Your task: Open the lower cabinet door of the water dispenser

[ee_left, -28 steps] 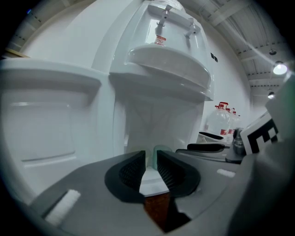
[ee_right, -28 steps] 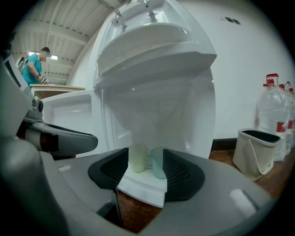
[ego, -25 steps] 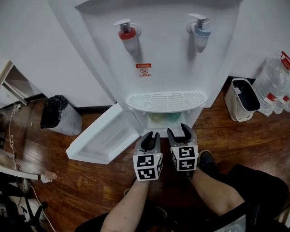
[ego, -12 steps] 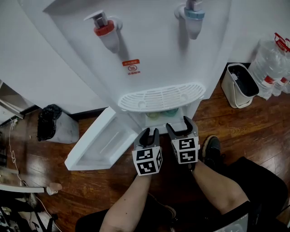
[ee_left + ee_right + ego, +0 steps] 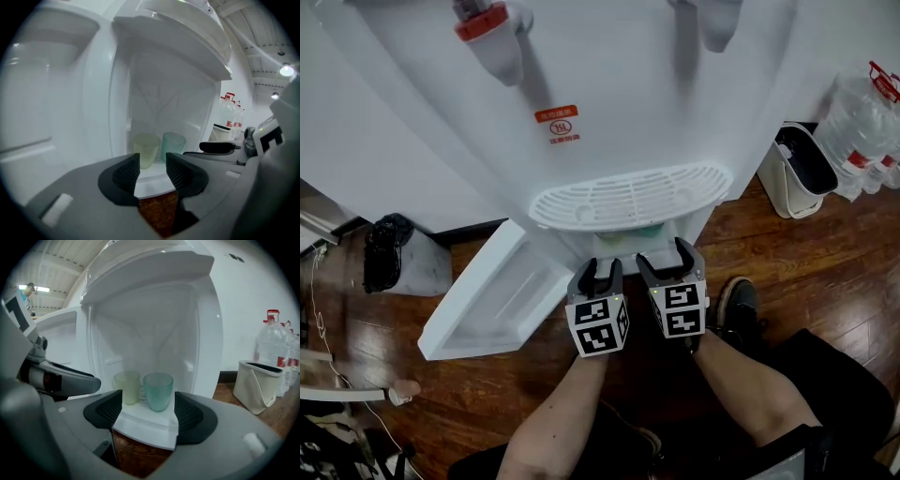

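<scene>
Left gripper (image 5: 598, 269) and right gripper (image 5: 668, 255) side by side before the cabinet mouth, jaws of each opening, nothing held. Inside the lower cabinet (image 5: 154, 333): pale yellow cup (image 5: 127, 386) and green cup (image 5: 158, 391), upright, just beside each other, seemingly empty. Off to the right, large water bottles (image 5: 867, 141) and a white bin (image 5: 799, 173); off to the left, a black-bagged bin (image 5: 389, 251). Dark wooden floor (image 5: 806, 272), white wall behind. Cabinet door (image 5: 492, 295) of the white water dispenser (image 5: 628, 103) swung wide open leftward, moulded inner face showing.
</scene>
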